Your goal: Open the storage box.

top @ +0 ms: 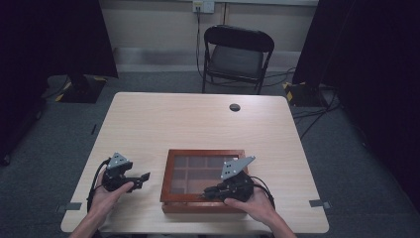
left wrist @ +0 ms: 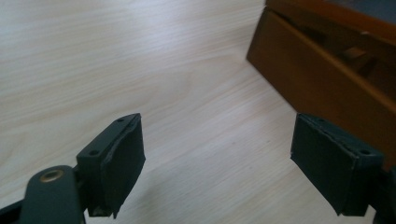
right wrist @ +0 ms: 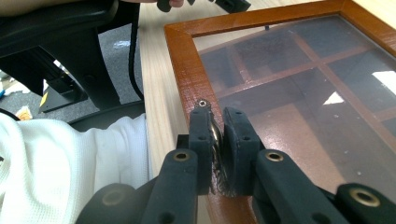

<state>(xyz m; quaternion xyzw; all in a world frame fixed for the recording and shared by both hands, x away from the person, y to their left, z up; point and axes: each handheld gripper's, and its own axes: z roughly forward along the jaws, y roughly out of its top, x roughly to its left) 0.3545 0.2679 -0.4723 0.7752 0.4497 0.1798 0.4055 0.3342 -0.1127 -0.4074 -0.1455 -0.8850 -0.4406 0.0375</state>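
Observation:
A brown wooden box with a glass lid over several compartments lies near the table's front edge. My right gripper reaches over its front rim. In the right gripper view the gripper is shut on a small metal tab at the edge of the lid frame. My left gripper rests on the table left of the box. It stands open with nothing between its pads, apart from the box's side. There a dark gap shows between lid and base.
The light wood table has a round cable hole at the back. A black folding chair stands behind it. White clothing and a black chair base sit beside the table's front edge.

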